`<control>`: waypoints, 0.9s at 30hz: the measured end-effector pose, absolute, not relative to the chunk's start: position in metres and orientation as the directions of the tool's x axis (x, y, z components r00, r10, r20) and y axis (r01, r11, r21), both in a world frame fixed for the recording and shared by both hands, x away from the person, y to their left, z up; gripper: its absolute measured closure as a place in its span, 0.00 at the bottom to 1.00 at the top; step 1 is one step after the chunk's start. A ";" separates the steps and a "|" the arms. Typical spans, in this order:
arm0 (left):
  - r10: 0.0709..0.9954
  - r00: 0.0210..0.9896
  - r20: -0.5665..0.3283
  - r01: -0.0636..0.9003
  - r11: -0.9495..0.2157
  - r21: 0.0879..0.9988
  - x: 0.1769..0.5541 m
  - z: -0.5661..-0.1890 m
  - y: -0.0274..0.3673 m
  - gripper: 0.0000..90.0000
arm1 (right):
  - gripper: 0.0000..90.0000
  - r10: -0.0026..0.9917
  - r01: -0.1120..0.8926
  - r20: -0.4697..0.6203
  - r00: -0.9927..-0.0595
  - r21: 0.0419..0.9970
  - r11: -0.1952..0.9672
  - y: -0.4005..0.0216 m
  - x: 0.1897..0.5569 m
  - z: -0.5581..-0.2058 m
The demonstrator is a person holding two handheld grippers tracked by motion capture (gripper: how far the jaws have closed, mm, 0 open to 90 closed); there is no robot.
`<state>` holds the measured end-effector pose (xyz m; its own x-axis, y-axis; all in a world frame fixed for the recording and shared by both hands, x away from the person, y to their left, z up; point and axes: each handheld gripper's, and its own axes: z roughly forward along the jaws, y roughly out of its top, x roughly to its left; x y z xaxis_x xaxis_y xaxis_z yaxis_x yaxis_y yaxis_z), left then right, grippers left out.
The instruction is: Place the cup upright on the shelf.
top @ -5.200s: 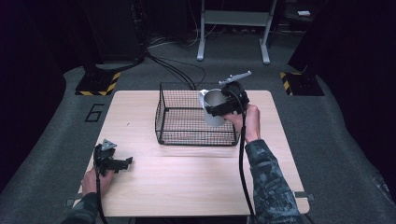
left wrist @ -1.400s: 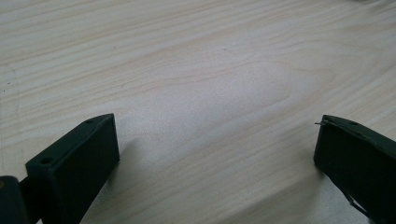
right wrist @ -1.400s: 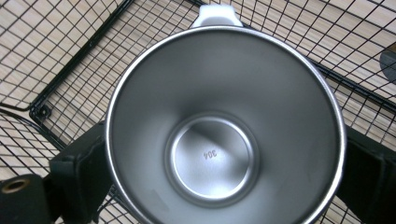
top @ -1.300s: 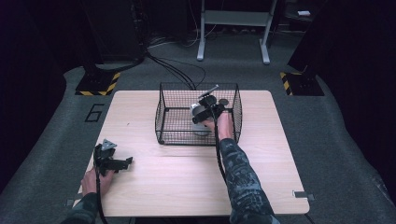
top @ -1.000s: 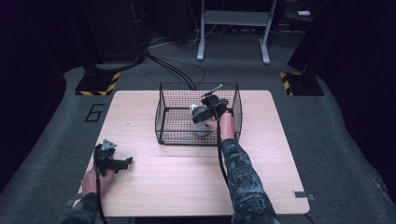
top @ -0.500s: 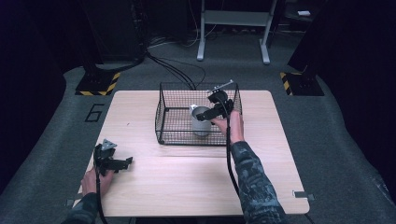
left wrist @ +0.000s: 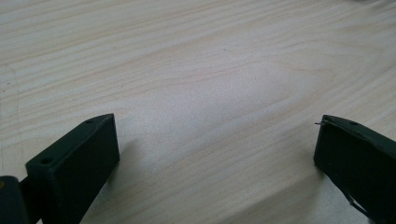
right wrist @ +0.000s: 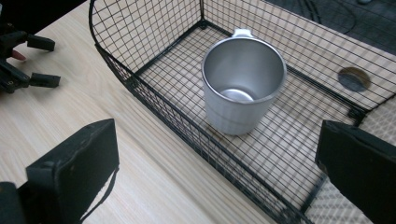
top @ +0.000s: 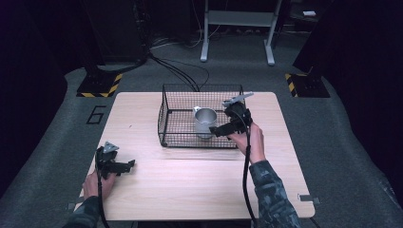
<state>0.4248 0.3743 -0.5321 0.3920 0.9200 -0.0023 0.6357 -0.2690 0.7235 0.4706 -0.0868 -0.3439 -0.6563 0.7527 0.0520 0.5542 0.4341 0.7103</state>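
One metal cup (top: pixel 205 121) stands upright on the floor of the wire basket (top: pixel 177 100), near the middle of the high view, with its mouth open to the camera and its small handle on the far rim. Judging from how things lie, the main step looks done: the cup is set down inside the basket and nothing grips it. What seems left is only to draw the right gripper (top: pixel 219 129) clear and perhaps bring it to rest on the table (top: pixel 190 185). That gripper hovers at the basket's right front corner, just beside the cup but apart from it; in the right gripper view its jaws stand wide apart at the lower left and lower right of the frame, empty, while the cup (right wrist: pixel 243 84) sits between and beyond them in the upper middle of the frame, behind the basket's near wall (right wrist: pixel 187 135). The left gripper (top: pixel 127 166) rests at the lower left of the high view, well apart from the basket; in the left gripper view its jaws are spread too, with bare wood (left wrist: pixel 196 93) between them.
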 end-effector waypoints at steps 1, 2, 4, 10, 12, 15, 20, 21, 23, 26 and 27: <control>0.919 0.393 -0.002 0.632 -0.269 0.727 0.425 -0.532 0.374 0.00 | 0.00 0.760 0.559 0.052 -0.647 0.711 0.427 -0.091 0.466 -0.344; 0.918 0.396 -0.004 0.635 -0.271 0.723 0.425 -0.532 0.375 0.00 | 0.00 0.763 0.556 0.053 -0.644 0.718 0.419 -0.096 0.461 -0.344; 0.920 0.393 -0.003 0.634 -0.268 0.726 0.425 -0.532 0.374 0.00 | 0.00 0.762 0.550 0.047 -0.645 0.722 0.421 -0.107 0.453 -0.344; 0.920 0.393 -0.001 0.632 -0.269 0.727 0.425 -0.532 0.374 0.00 | 0.00 0.804 0.561 0.029 -0.595 0.731 0.389 -0.143 0.426 -0.349; 0.920 0.392 -0.002 0.632 -0.268 0.727 0.425 -0.532 0.374 0.00 | 0.00 0.818 0.575 0.027 -0.575 0.725 0.380 -0.156 0.417 -0.355; 0.918 0.396 0.003 0.633 -0.275 0.724 0.425 -0.532 0.375 0.00 | 0.00 0.847 0.598 0.034 -0.530 0.723 0.346 -0.177 0.406 -0.368; 0.916 0.402 0.009 0.635 -0.286 0.717 0.425 -0.531 0.375 0.00 | 0.00 0.882 0.631 0.051 -0.469 0.718 0.294 -0.209 0.392 -0.398; 0.916 0.401 0.006 0.639 -0.284 0.715 0.425 -0.531 0.375 0.00 | 0.00 0.891 0.646 0.057 -0.451 0.710 0.281 -0.214 0.388 -0.405; 0.916 0.401 0.003 0.637 -0.282 0.717 0.425 -0.531 0.375 0.00 | 0.00 0.899 0.660 0.069 -0.431 0.704 0.262 -0.222 0.383 -0.418; 0.913 0.408 0.010 0.639 -0.293 0.711 0.425 -0.531 0.376 0.00 | 0.00 0.915 0.684 0.084 -0.394 0.693 0.230 -0.238 0.376 -0.439; 0.914 0.405 0.011 0.636 -0.290 0.716 0.425 -0.531 0.376 0.00 | 0.00 0.921 0.689 0.091 -0.378 0.692 0.215 -0.242 0.374 -0.446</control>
<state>0.4250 0.3756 -0.5312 0.4051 0.9142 0.0106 0.6355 -0.2900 0.7156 0.3742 -0.2417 -0.4458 -0.3784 0.9212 0.0906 0.6887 0.2149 0.6925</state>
